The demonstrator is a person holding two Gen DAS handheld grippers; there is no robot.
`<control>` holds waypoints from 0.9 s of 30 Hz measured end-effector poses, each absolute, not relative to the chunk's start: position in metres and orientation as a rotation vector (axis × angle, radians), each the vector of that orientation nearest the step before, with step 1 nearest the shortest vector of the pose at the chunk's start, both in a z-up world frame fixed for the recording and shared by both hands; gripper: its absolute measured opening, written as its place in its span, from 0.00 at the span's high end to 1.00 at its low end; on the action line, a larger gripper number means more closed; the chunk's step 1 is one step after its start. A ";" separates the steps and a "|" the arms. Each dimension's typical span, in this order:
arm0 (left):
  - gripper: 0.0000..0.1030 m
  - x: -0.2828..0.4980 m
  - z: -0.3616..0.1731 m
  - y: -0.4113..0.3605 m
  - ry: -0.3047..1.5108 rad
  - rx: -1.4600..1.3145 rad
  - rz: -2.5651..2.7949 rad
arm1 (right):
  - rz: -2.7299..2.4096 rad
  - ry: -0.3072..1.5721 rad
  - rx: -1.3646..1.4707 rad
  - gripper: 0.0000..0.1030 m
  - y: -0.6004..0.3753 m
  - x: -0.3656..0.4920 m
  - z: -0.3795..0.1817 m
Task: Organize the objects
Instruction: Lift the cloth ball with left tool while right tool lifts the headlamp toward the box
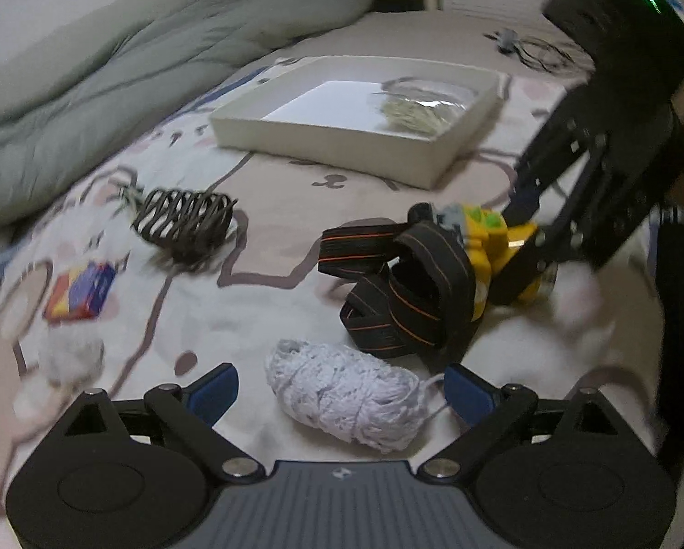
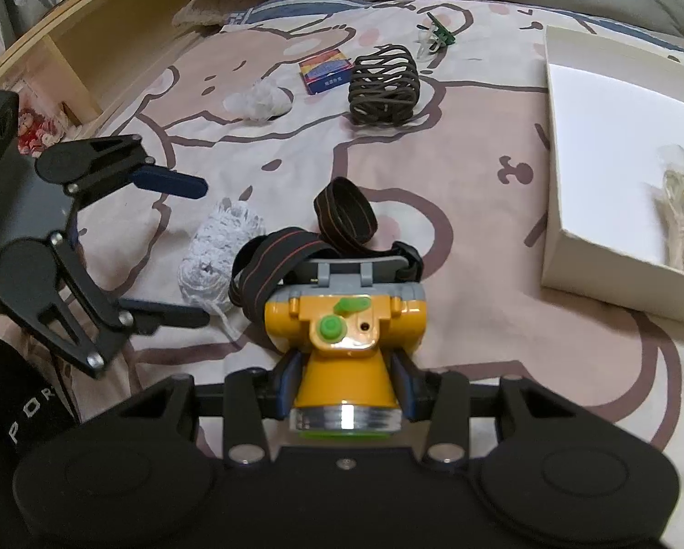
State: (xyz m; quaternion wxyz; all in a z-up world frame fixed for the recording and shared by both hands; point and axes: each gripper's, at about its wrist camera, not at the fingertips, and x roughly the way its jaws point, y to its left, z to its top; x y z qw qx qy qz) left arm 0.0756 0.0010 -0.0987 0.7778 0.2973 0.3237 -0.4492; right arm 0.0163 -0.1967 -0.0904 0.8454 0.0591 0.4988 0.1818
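Note:
A yellow headlamp [image 2: 346, 315] with a black, orange-striped strap [image 2: 342, 210] lies on the patterned bedsheet. My right gripper [image 2: 346, 379] is shut on its yellow lamp cone, one pad on each side. From the left wrist view the headlamp [image 1: 483, 228] and its coiled strap [image 1: 401, 283] sit right of centre, with the right gripper [image 1: 520, 238] clamped on them. A white yarn bundle [image 1: 346, 393] lies between the fingers of my left gripper [image 1: 342, 389], which stands open with gaps on both sides. The right wrist view shows the left gripper [image 2: 197, 251] straddling that bundle [image 2: 223, 251].
A shallow white box [image 1: 323, 137] holding a bag of pale bands [image 1: 415, 110] sits beyond the headlamp. On the sheet lie a dark wire coil [image 1: 186, 224], a small red-blue carton [image 1: 81, 293] and a cotton tuft [image 1: 72, 357]. A grey-green quilt [image 1: 113, 68] borders the far side. A wooden bedframe [image 2: 67, 45] runs along the left.

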 end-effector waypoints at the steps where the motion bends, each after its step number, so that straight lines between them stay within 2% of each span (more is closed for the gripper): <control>1: 0.07 0.076 -0.101 0.000 0.689 0.653 -0.984 | 0.383 1.052 0.124 0.58 -0.197 0.016 -0.090; 7: 0.18 0.083 -0.111 -0.005 0.730 0.631 -1.025 | 0.381 1.053 0.130 0.58 -0.197 0.017 -0.090; 15: 0.18 0.085 -0.090 0.008 0.848 0.496 -1.038 | 0.367 1.047 0.164 0.58 -0.200 0.015 -0.089; 27: 0.19 0.058 -0.092 0.008 0.844 0.641 -0.995 | 0.362 1.036 0.138 0.58 -0.194 0.011 -0.083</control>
